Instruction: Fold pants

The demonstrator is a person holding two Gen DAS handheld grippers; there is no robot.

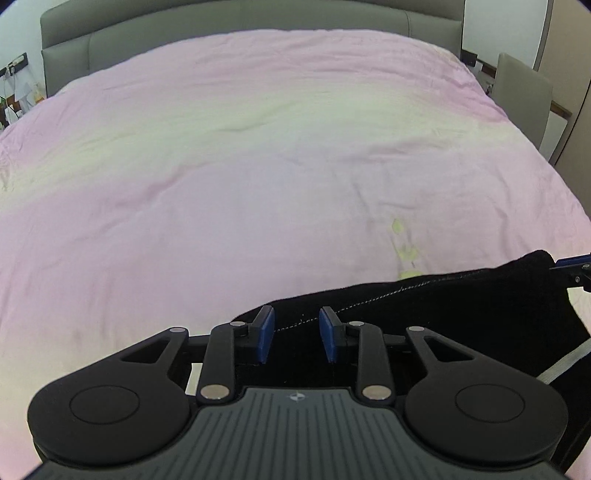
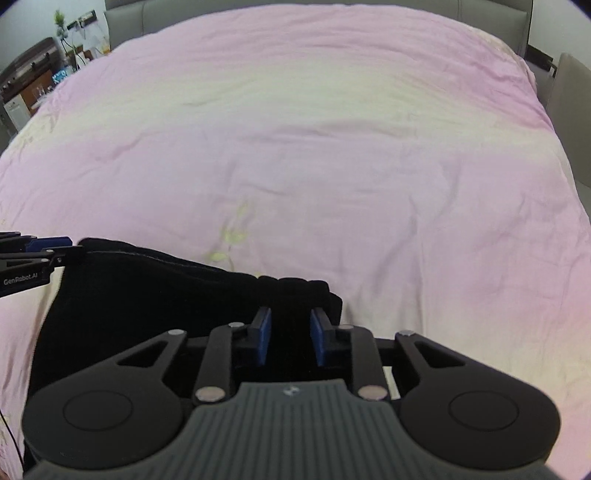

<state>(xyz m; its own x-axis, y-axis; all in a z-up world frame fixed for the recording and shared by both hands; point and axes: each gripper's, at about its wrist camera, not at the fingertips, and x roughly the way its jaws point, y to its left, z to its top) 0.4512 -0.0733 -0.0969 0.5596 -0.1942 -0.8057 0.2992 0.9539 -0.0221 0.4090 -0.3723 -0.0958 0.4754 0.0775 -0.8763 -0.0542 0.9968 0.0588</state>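
Black pants (image 1: 461,314) hang stretched over the near part of the pink bed cover (image 1: 258,166), held by their top edge between my two grippers. My left gripper (image 1: 296,321) is shut on one end of that edge, with dark cloth filling the gap between its blue pads (image 1: 266,334). From the right wrist view the pants (image 2: 147,295) run leftward to the left gripper (image 2: 62,251), which pinches a corner. My right gripper (image 2: 290,321) is shut on the bunched waistband (image 2: 295,288). It shows at the right edge of the left wrist view as the right gripper (image 1: 572,267).
The bed cover (image 2: 332,147) spreads wide and smooth ahead, up to a grey padded headboard (image 1: 221,22). A faint yellow-green print (image 2: 231,236) marks the cover near the pants. A shelf with a plant (image 2: 61,29) stands far left; a grey panel (image 1: 524,96) stands at the right.
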